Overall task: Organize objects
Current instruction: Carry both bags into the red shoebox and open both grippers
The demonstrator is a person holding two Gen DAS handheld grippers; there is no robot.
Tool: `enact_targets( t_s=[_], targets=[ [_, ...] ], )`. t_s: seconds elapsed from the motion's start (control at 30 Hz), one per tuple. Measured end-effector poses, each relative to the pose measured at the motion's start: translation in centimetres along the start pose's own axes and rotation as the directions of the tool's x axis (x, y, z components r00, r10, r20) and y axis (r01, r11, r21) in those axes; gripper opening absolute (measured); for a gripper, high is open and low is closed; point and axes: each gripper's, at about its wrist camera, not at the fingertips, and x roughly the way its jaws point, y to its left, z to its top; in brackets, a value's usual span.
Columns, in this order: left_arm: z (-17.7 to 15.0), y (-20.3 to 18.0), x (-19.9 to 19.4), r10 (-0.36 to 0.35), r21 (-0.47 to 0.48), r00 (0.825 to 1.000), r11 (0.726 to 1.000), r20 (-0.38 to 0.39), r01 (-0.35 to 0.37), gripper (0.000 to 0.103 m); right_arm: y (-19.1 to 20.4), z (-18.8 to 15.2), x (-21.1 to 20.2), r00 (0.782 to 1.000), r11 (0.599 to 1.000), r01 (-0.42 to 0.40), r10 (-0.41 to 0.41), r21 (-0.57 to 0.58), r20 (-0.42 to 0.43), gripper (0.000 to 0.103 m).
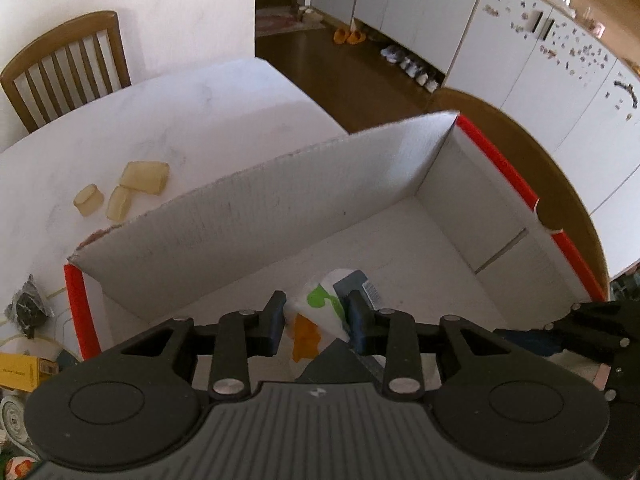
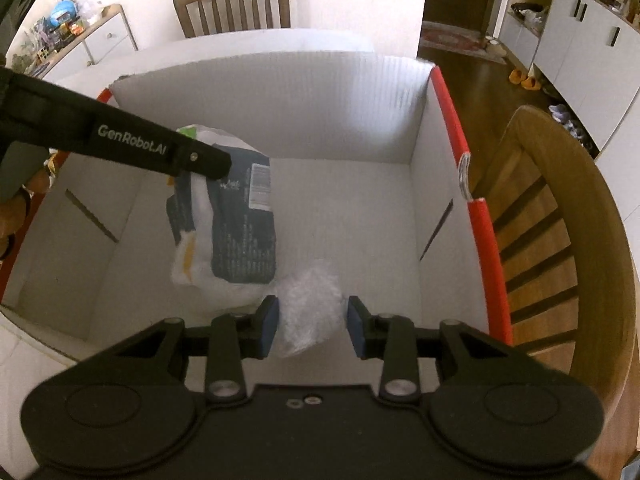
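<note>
Right wrist view: a crumpled clear plastic wrap (image 2: 310,312) is pinched between the right gripper (image 2: 312,326) pads, low inside the white cardboard box (image 2: 424,184), seemingly for release there. In the left wrist view, a white printed packet (image 1: 320,312) with a dark blue pouch is clamped by the left gripper (image 1: 316,322) above the box floor. Three yellowish blocks (image 1: 124,190) are left outside on the table (image 1: 160,120)

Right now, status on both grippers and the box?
Left gripper shut on white-and-navy plastic package, inside box. Right gripper around crumpled clear plastic wrap, grip unclear. White cardboard box with red edging otherwise unobstructed.
</note>
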Motion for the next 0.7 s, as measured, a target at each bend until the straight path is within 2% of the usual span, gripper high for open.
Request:
enact_targets(
  t_s=[0.07,0.13,0.57,0.63,0.7],
  targets=[
    [-0.2,-0.2,0.1,0.014,0.020,1.000,1.000,-0.008,-0.014,0.044,-0.2,-0.2,0.0,1.000,1.000,-0.005,0.005,0.012,-0.001,0.039],
    [-0.4,-0.5,0.0,0.030,0.037,1.000,0.999,-0.004,-0.029,0.059,-0.4,-0.2,0.0,1.000,1.000,-0.004,0.004,0.014,0.004,0.047],
    [-0.9,-0.2,-3.3,0.030,0.021,0.997,0.999,0.071,-0.031,0.060,-0.2,0.3,-2.9,0.997,1.000,-0.027,0.027,-0.003,0.072,0.064],
    [-1.0,-0.3,-3.9,0.031,0.020,0.996,0.999,0.087,-0.033,0.060,-0.2,0.5,-3.7,0.995,1.000,-0.027,0.026,0.004,0.091,0.073],
    [-1.2,-0.2,-4.8,0.026,0.014,0.994,1.000,0.103,-0.028,0.060,-0.4,0.6,-4.6,0.994,1.000,-0.025,0.023,0.014,0.110,0.078]
  ],
)
